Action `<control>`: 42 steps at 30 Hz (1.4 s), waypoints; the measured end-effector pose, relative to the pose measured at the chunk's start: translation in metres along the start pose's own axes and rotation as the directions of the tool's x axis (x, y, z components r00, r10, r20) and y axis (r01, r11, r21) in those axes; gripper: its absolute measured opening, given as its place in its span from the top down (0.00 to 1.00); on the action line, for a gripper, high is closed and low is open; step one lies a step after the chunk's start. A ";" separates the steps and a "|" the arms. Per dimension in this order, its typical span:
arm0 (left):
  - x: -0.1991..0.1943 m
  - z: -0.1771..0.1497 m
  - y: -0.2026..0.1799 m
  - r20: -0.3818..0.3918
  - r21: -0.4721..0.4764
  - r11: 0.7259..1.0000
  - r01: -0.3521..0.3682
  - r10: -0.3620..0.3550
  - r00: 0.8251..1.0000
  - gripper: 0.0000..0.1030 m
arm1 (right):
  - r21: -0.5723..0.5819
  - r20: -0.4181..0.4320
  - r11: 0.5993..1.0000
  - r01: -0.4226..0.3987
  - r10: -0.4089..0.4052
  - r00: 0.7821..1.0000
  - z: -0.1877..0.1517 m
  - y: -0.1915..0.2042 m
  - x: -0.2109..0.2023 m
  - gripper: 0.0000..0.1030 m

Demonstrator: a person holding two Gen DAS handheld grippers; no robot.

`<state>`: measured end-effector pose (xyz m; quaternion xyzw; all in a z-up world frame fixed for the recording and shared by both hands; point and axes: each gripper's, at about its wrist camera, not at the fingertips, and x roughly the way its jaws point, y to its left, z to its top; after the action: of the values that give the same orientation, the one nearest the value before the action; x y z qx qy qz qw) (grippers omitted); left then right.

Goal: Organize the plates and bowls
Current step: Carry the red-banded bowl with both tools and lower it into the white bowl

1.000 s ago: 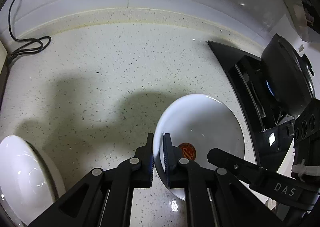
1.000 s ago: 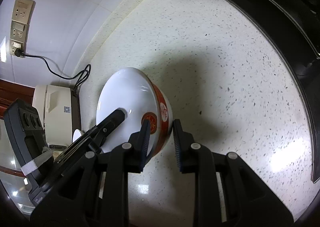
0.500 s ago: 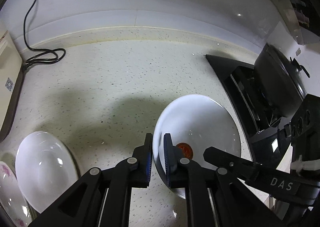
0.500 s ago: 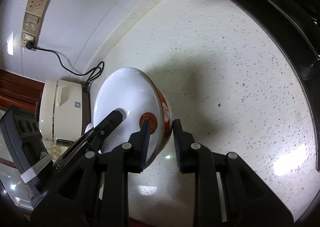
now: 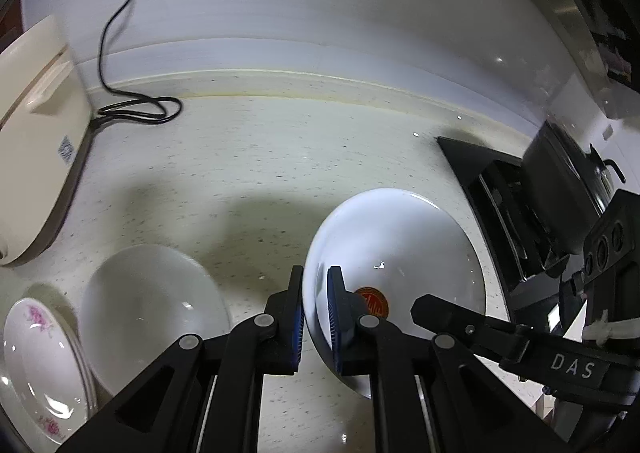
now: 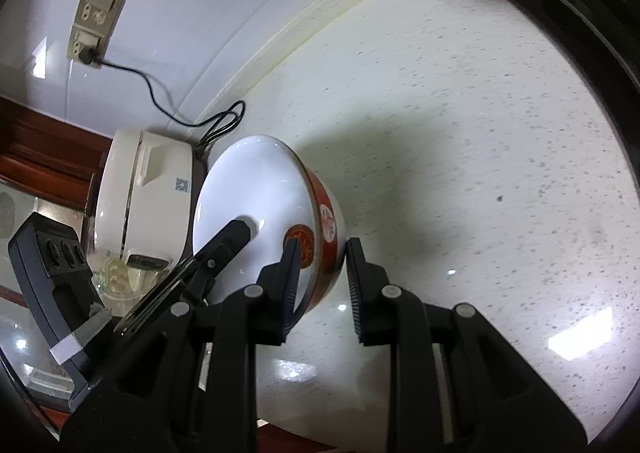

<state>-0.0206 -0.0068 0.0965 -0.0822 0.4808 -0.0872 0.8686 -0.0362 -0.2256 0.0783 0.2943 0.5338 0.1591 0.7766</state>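
Observation:
A white bowl [image 5: 396, 245] with a red band outside and a red seal inside hangs above the speckled counter, held from both sides. My left gripper [image 5: 316, 313] is shut on its left rim. My right gripper [image 6: 320, 281] is shut on the opposite rim, and the bowl [image 6: 256, 189] shows tilted there. A plain white bowl [image 5: 152, 305] sits on the counter at the lower left. A white plate with pink flowers [image 5: 36, 369] lies beside it at the far left.
A cream rice cooker [image 5: 36, 141] stands at the left with its black cord [image 5: 136, 109] looped by the wall. A black stove [image 5: 504, 205] with a dark pot [image 5: 568, 177] is at the right. A wall socket [image 6: 104, 1] is above the cooker.
Both grippers have carried the bowl up and leftward. The plain white bowl, the flowered plate and the rice cooker have come into the left wrist view.

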 end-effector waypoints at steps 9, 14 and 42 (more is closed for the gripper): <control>-0.018 -0.003 0.028 0.034 -0.042 0.998 -0.038 0.039 0.999 0.90 | -0.054 -0.034 0.998 -0.033 0.031 0.999 0.001 0.026 0.013 0.74; -0.024 -0.007 0.043 0.033 -0.075 0.996 -0.043 0.046 0.998 0.90 | -0.074 -0.058 0.996 -0.042 0.038 0.998 -0.001 0.037 0.019 0.74; -0.044 -0.030 0.132 -0.017 -0.292 0.951 -0.099 0.098 0.995 0.86 | -0.159 -0.231 0.985 -0.070 0.032 0.972 -0.015 0.101 0.080 0.71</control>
<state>-0.0594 0.1294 0.0866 -0.1856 0.4930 0.0282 0.8495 -0.0127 -0.0978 0.0792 0.2222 0.5965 0.2558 0.7276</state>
